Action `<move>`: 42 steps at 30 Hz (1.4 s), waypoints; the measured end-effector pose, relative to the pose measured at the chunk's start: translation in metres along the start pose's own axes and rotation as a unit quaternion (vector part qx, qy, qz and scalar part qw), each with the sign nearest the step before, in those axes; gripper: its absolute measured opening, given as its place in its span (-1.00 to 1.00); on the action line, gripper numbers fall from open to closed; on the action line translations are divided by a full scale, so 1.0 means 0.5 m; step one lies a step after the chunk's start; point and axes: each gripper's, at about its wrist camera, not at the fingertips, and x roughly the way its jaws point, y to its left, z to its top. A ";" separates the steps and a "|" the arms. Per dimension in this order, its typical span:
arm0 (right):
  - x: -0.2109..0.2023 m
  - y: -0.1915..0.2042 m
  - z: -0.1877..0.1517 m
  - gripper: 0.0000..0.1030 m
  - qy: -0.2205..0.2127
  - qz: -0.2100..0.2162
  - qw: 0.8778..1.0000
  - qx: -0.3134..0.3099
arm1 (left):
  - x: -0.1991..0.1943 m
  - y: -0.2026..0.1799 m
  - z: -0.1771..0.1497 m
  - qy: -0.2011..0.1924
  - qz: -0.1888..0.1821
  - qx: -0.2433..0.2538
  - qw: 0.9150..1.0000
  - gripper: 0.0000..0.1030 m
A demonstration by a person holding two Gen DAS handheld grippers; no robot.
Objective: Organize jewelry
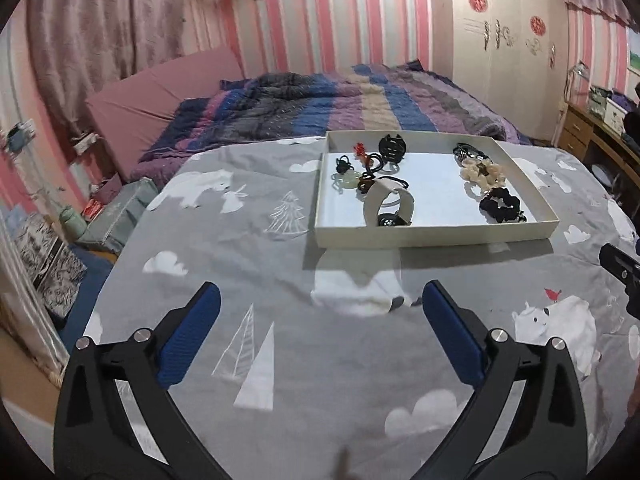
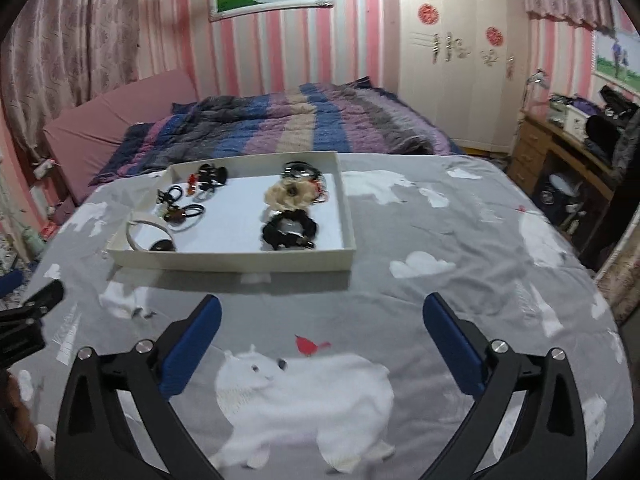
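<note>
White cardboard tray (image 1: 436, 236) rests on the grey printed bedsheet (image 1: 248, 264), ahead of both tools. Left side of the tray holds small black hair ties (image 1: 344, 166), a black clip (image 1: 392, 146), a red piece (image 1: 360, 148) and a white band (image 1: 388, 204) standing on edge. Right side holds a cream flower piece (image 1: 480, 172) with a black scrunchie (image 1: 500, 204) just beside it, nearer the front wall.

Left hand-held gripper (image 1: 320, 312): jaws spread wide, nothing between them, over the sheet and apart from the tray. Right hand-held gripper (image 2: 320, 316): jaws likewise spread and empty, over a polar bear print (image 2: 304, 396).

A striped quilt (image 2: 280, 128) lies beyond the tray
</note>
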 end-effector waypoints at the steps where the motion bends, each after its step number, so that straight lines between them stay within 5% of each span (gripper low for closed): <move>1: -0.006 0.001 -0.004 0.96 -0.005 -0.001 1.000 -0.001 | -0.009 0.005 -0.011 -0.004 0.000 -0.006 1.000 0.94; 7: -0.040 0.006 -0.036 0.96 -0.037 0.022 0.999 -0.004 | -0.048 0.025 -0.073 -0.032 -0.005 -0.031 0.999 0.94; 15: -0.047 0.026 -0.056 0.96 -0.059 -0.020 0.998 -0.016 | -0.041 0.022 -0.094 -0.047 -0.016 -0.034 0.998 0.94; 21: -0.022 0.018 -0.064 0.96 -0.030 0.000 1.000 -0.008 | -0.039 0.021 -0.095 -0.054 -0.010 -0.027 0.998 0.94; 42: -0.014 0.014 -0.070 0.96 -0.032 -0.018 0.999 -0.008 | -0.062 0.020 -0.103 -0.068 -0.037 -0.029 0.997 0.94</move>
